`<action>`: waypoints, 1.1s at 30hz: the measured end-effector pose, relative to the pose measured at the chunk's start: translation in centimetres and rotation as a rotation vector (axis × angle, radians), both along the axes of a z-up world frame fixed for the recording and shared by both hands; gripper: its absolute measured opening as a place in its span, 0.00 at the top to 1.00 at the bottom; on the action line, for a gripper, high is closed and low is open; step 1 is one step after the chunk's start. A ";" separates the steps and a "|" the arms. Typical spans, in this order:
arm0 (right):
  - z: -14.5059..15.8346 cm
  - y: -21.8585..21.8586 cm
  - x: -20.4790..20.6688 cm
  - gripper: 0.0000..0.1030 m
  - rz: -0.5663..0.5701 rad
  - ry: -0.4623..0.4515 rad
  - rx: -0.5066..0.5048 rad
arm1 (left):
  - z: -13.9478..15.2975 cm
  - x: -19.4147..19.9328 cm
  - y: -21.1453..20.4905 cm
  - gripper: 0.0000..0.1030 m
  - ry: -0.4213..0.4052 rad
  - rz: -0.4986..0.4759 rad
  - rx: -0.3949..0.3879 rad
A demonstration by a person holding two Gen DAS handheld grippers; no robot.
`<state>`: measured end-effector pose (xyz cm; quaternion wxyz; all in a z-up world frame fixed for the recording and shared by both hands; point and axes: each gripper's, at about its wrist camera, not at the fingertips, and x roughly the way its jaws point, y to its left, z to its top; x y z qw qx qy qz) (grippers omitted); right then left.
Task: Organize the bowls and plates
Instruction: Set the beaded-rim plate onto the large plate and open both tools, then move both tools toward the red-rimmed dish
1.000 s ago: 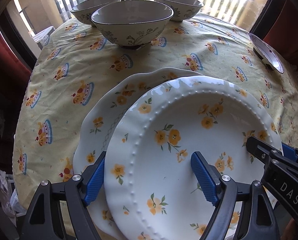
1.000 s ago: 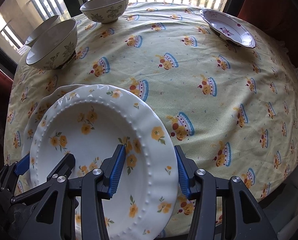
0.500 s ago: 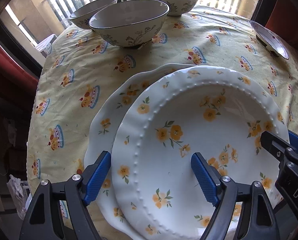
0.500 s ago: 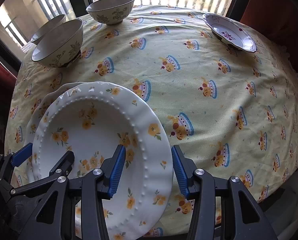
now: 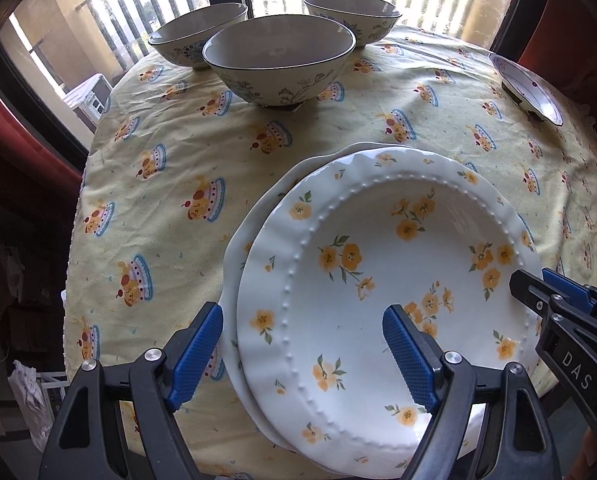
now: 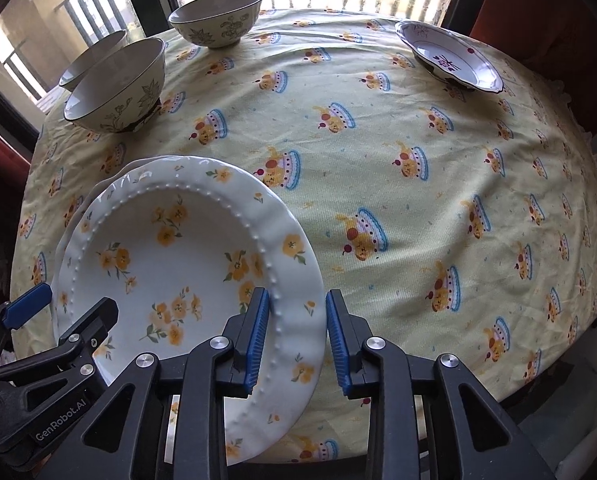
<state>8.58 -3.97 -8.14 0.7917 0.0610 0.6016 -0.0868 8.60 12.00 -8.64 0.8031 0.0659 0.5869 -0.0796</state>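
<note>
A: Where the floral plate (image 6: 170, 280) fills the lower left of the right wrist view, how is it held?
B: Right gripper (image 6: 294, 338): jaws narrow, having just been closing, astride the plate's rim, one pad on the inner side, one outside; whether both press I cannot tell.
A: Beneath it?
B: Second plate (image 5: 258, 216), edge showing at the left.
A: Left gripper (image 5: 302, 356)?
B: Jaws wide, astride the floral plate's near-left rim, gripping nothing.
A: Remaining stock?
B: Three bowls (image 5: 278, 66) top centre of the left view; small dish (image 6: 450, 56) upper right, all on the counter (image 6: 418, 200).
</note>
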 end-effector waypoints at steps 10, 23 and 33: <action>-0.4 1.3 0.4 0.67 -0.015 0.013 -0.033 | -0.6 0.5 1.6 0.19 0.024 0.001 -0.007; 2.4 1.5 -0.5 0.39 -0.023 -0.084 -0.021 | 1.3 0.4 -0.1 0.18 -0.023 -0.073 -0.029; 4.1 0.3 0.7 0.34 0.034 -0.157 0.016 | 3.1 1.2 -1.2 0.15 -0.087 -0.030 0.006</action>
